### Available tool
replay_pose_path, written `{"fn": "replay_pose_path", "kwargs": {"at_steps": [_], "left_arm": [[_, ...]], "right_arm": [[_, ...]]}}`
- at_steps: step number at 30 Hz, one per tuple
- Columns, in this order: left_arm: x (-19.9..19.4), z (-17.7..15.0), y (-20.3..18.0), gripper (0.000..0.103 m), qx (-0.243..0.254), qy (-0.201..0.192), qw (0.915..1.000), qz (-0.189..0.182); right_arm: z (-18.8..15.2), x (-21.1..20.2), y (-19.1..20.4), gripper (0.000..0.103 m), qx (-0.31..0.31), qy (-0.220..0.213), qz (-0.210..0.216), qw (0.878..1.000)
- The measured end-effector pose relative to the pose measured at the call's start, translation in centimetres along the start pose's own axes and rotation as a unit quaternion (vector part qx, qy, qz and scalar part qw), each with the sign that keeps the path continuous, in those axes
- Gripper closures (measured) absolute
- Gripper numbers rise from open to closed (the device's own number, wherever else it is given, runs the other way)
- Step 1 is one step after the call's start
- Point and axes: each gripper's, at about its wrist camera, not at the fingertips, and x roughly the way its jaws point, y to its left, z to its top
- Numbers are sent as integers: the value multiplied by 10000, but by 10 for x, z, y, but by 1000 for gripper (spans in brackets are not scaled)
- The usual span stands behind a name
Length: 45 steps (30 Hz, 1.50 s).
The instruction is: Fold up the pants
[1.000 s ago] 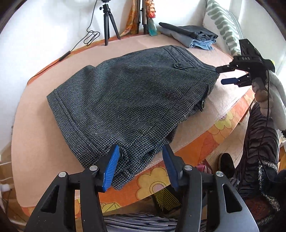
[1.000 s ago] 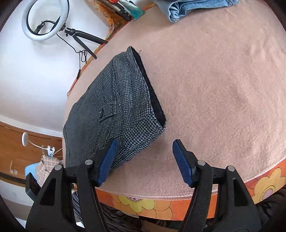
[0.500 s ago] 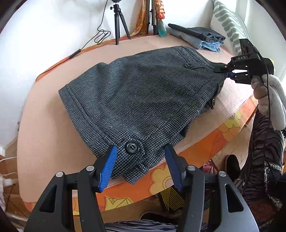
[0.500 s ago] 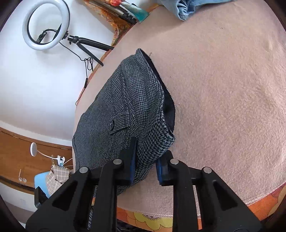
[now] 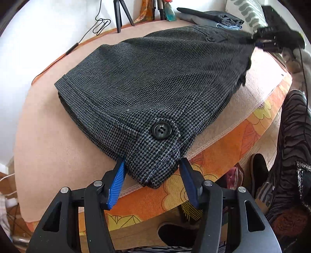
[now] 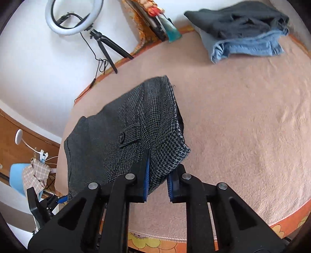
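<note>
1 pants [image 5: 155, 81], 2 grippers – left gripper [image 5: 152, 175], right gripper [image 6: 158, 175]

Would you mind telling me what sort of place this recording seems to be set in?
Probably a home bedroom used for filming: a bed under a peach fleece blanket, a striped pillow, a stack of folded dark and blue jeans, and a white ring light on a black tripod.

We saw a white wall [image 6: 29, 64] behind a ring light [image 6: 72, 17] on its tripod [image 6: 106, 48], a striped pillow [image 5: 246, 11], and a wooden cabinet [image 6: 11, 140] beside a blue chair [image 6: 17, 173].
</note>
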Motion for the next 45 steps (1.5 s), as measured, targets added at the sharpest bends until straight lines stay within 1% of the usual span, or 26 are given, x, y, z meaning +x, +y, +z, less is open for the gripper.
{"fn": "replay_pose_path", "kwargs": {"at_steps": [2, 4, 7, 8, 10, 12, 13, 15, 18, 22, 28, 29, 30, 32, 33, 34, 36, 37, 40, 43, 45], "left_arm": [[-5, -1, 3, 48, -73, -20, 10000, -47], [-13, -2, 6, 48, -154, -130, 9997, -99], [-34, 0, 7, 48, -278, -438, 9985, -187], [-39, 2, 10, 48, -322, -547, 9977, -229], [-52, 8, 15, 48, -468, -771, 9955, -293], [-55, 17, 18, 48, -544, -905, 9942, -228], [-54, 24, 21, 48, -547, -908, 9943, -144], [-41, 33, 21, 48, -457, -794, 9958, -71], [-19, 40, 16, 48, -275, -467, 9985, -25], [2, 36, 2, 48, 174, -57, 9996, 210], [5, 23, 3, 46, 345, 87, 9992, 174], [3, 21, 3, 46, 394, 100, 9991, 155], [3, 22, 6, 46, 381, 140, 9991, 109], [2, 23, 8, 46, 244, 213, 9995, -15], [-2, 25, 13, 46, 144, 206, 9996, -105], [-2, 29, 14, 46, 44, 161, 9997, -170], [-16, 37, 27, 46, -260, -113, 9989, -360], [-22, 42, 35, 46, -417, -243, 9981, -381], [-30, 63, 61, 46, -758, -562, 9954, -186], [-24, 87, 91, 46, -1143, -777, 9904, 67], [-12, 102, 118, 46, -1392, -827, 9863, 301]], "right_arm": [[-5, 8, -10, 87, 54, 64, -33, 10000], [-8, 10, -14, 86, 67, 105, 40, 9999], [-5, 8, -14, 79, 44, 150, 58, 9999], [-5, 6, -14, 74, 43, 162, 59, 9998], [-5, 1, -13, 70, -14, 162, 61, 9998], [-5, -1, -12, 63, -63, 146, 22, 9999], [-5, -1, -11, 62, -77, 147, 9, 9999], [-5, -2, -10, 61, -77, 142, -46, 9999], [-6, -5, -11, 60, -64, 148, -77, 9998], [-2, -18, -15, 59, -168, 21, -242, 9996], [23, -34, -17, 55, -426, -233, -468, 9977], [31, -34, -16, 52, -489, -259, -442, 9975], [38, -33, -15, 45, -544, -264, -401, 9974], [57, -25, -14, 36, -677, -236, -254, 9971], [67, -18, -13, 34, -742, -190, -178, 9969], [74, -11, -12, 33, -774, -154, -130, 9968], [91, 8, -12, 33, -798, -56, -111, 9967], [99, 19, -13, 33, -778, -5, -93, 9969], [121, 53, -16, 33, -670, 328, 135, 9971], [132, 76, -19, 33, -538, 509, 402, 9964], [138, 90, -20, 33, -480, 646, 642, 9947]]}}
